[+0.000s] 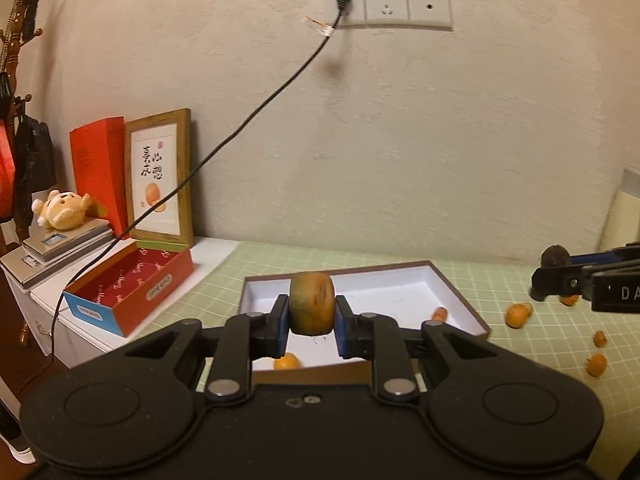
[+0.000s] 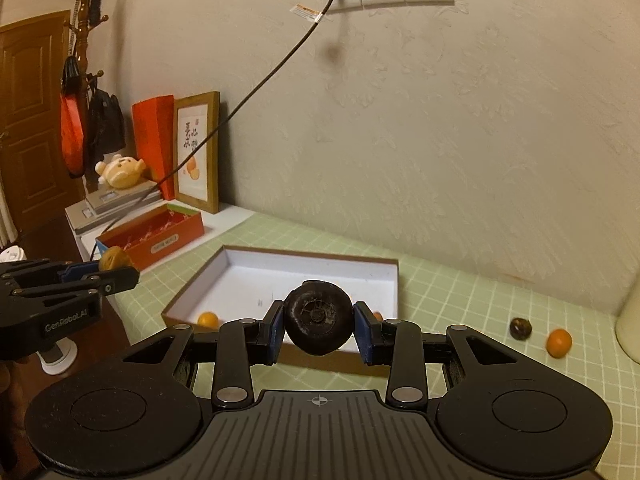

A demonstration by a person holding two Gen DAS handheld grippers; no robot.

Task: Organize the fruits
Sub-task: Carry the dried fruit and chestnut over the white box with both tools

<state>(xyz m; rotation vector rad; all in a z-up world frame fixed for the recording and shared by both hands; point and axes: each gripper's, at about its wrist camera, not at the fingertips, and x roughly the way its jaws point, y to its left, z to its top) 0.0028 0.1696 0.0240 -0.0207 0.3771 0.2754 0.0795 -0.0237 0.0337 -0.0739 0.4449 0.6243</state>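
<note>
Currently the left gripper [image 1: 312, 326] clamps a brownish-green fruit [image 1: 312, 304]; the right gripper [image 2: 319, 332] clamps a dark round fruit [image 2: 318, 326]. Risk: either fruit slips from its narrow pad contact and misses the white box [image 2: 390, 280].

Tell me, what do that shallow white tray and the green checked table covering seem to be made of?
The shallow tray looks like cardboard: thin straight walls, matte white inside, brown raw-looking edges. It is probably a box lid or base. The table covering looks like a smooth wipeable sheet, perhaps vinyl or oilcloth, lying flat with a printed green grid; woven cloth cannot be ruled out.
</note>
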